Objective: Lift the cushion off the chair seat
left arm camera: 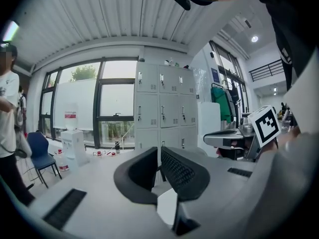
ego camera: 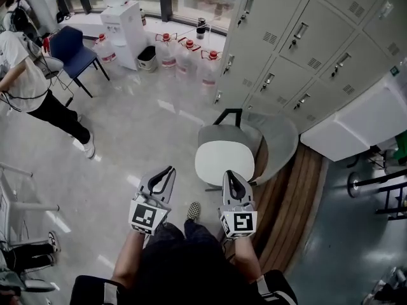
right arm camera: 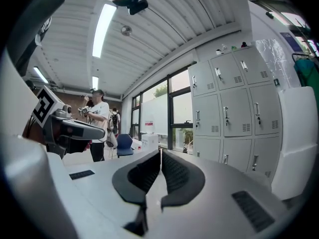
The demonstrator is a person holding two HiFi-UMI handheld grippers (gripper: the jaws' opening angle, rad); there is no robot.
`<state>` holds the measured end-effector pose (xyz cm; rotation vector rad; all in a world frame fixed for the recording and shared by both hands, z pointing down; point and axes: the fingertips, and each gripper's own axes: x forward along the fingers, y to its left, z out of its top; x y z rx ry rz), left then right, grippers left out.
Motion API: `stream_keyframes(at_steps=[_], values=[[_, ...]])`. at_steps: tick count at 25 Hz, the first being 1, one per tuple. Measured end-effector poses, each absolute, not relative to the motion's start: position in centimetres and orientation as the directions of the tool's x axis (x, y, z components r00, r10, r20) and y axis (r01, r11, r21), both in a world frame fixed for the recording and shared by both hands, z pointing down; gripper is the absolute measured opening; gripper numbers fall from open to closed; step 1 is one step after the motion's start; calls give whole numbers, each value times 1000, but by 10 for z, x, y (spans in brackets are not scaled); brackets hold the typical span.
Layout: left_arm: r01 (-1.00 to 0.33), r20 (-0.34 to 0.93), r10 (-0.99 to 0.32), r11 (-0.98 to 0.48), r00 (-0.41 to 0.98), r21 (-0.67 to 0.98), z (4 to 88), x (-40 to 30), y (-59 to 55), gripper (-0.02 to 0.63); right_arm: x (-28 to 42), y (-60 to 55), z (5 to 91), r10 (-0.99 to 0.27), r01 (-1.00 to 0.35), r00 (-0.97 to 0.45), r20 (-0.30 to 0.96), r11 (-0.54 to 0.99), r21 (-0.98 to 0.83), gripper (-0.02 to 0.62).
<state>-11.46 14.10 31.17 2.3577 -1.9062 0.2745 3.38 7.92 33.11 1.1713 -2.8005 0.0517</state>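
In the head view a white cushion [ego camera: 224, 161] lies on the seat of a grey chair [ego camera: 280, 142] that stands in front of the lockers. Both grippers are held level just short of the chair's near edge, touching nothing. My left gripper [ego camera: 170, 169] is near the cushion's lower left, its jaws shut and empty. My right gripper [ego camera: 229, 174] points at the cushion's near edge, jaws shut and empty too. The left gripper view shows its own pads [left arm camera: 179, 171] closed together; the right gripper view shows its gripper [right arm camera: 160, 154] shut at the tips.
Grey lockers [ego camera: 305, 37] rise behind the chair. A white cabinet [ego camera: 369, 119] stands at right beside a wooden floor strip [ego camera: 292, 208]. A water dispenser [ego camera: 124, 24], several water jugs [ego camera: 184, 53], a blue chair [ego camera: 73, 49] and a standing person [ego camera: 25, 81] are further off, at the back and left.
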Motion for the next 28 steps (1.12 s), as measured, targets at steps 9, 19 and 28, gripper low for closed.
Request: stream_keyframes(at_steps=[9,19,28], values=[[-956,213,-934,-292,287,6,326,-97,92,35,53,49,351,-753,-763,-643,136,646,-31,31],[-872,235,-846,-490,479,15,360,-76,26,35,81,17,384,-860,-877,-478,176,479,-40,31],[-775,321,-719,-626,616,84,438,-85,-17,35,60,-7,445,-901,-934,-351,255,356,-26,31]])
